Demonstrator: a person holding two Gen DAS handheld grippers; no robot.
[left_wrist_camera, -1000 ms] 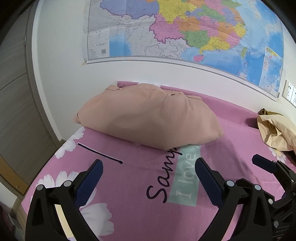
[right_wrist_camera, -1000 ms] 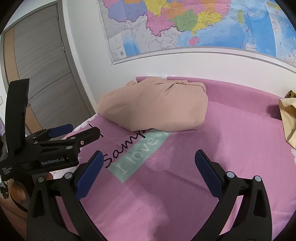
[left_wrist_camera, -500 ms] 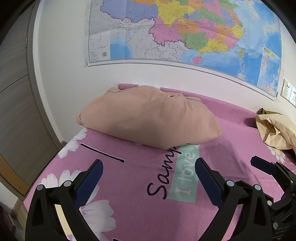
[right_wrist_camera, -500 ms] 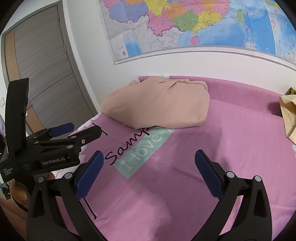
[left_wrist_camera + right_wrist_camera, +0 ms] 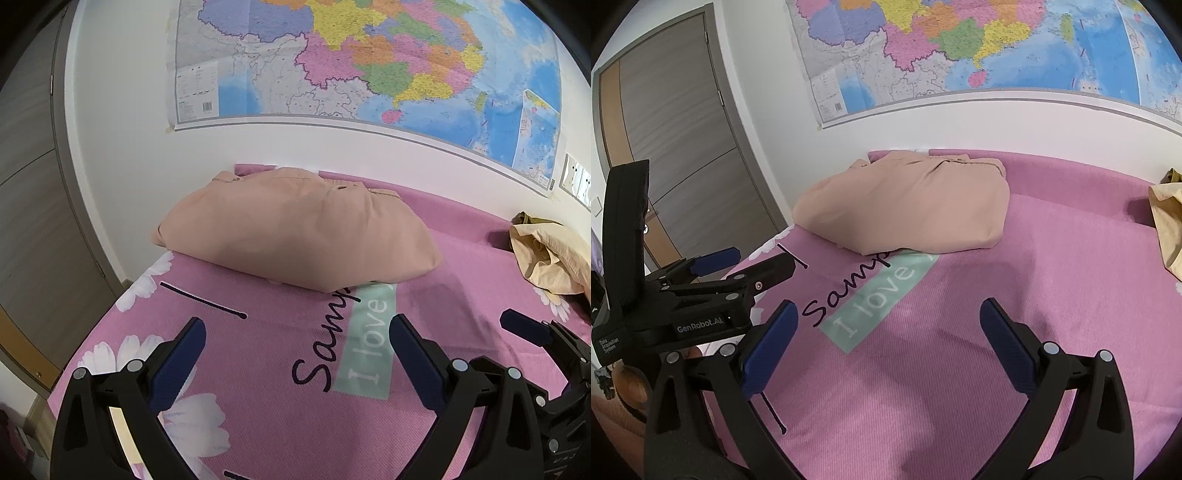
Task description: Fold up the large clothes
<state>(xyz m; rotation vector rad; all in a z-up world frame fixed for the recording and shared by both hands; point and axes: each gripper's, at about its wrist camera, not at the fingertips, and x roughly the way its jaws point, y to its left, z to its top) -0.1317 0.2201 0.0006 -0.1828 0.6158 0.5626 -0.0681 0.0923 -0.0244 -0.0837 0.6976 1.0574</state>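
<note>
Grippers are hovering side by side over the near part of the bed, neither one touching anything: the left gripper (image 5: 297,347) is holding its blue-padded jaws wide apart with nothing between them, and the right gripper (image 5: 888,332) is gaping just as wide over bare sheet. From the right wrist view, the left one is showing at the left edge as a black clamp body. Beneath both, a pink bedsheet (image 5: 1015,314) is spreading out, printed with white daisies (image 5: 195,421) near the left corner and a pale green band of lettering (image 5: 371,339) running away from the grippers. Beyond that lettering, the folded peach garment (image 5: 295,229) is lying as a plump bundle on the sheet near the far edge, its front fold covering the end of the printed words. Off to the right, well apart from it, a crumpled tan garment (image 5: 550,258) is sitting in a heap. Behind everything, a large coloured wall map (image 5: 369,59) is hanging above the bed, and a grey-brown door (image 5: 676,147) is standing at the left.
</note>
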